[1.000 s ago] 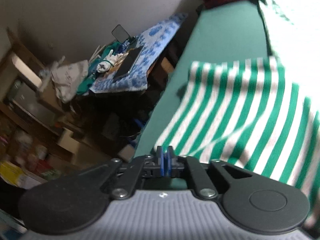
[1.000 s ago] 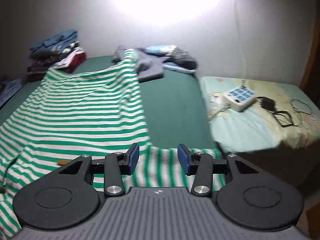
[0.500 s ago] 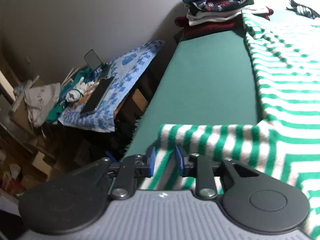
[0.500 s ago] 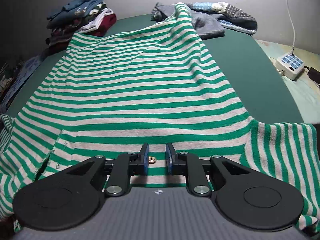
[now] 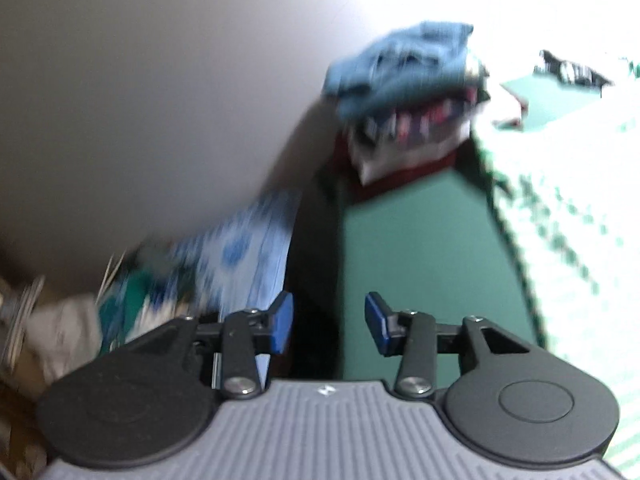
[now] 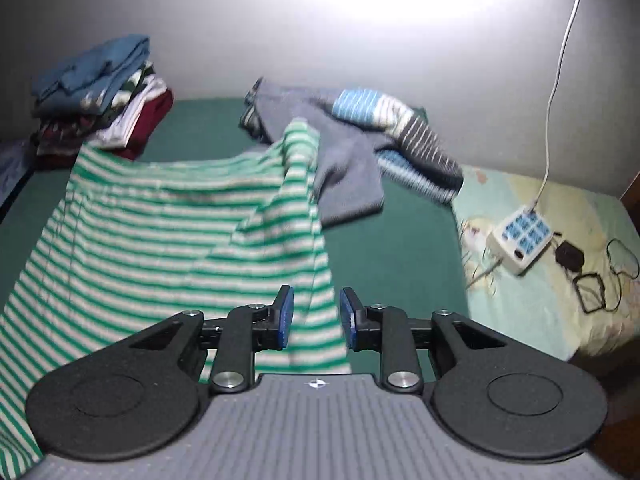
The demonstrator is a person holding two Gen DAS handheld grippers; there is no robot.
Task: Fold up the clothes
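Right wrist view alone shows the striped shirt spread on the bed, from 9 to 12 o'clock of the right hand-held gripper; its jaws have just been opening, empty. Left hand-held gripper, likewise opening, holds nothing; the shirt is probably the blur at 2 o'clock.

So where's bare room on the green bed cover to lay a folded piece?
Bare green cover lies between the striped shirt and the pale sheet, and a smaller patch lies between the folded stack and the unfolded pile. The back is crowded.
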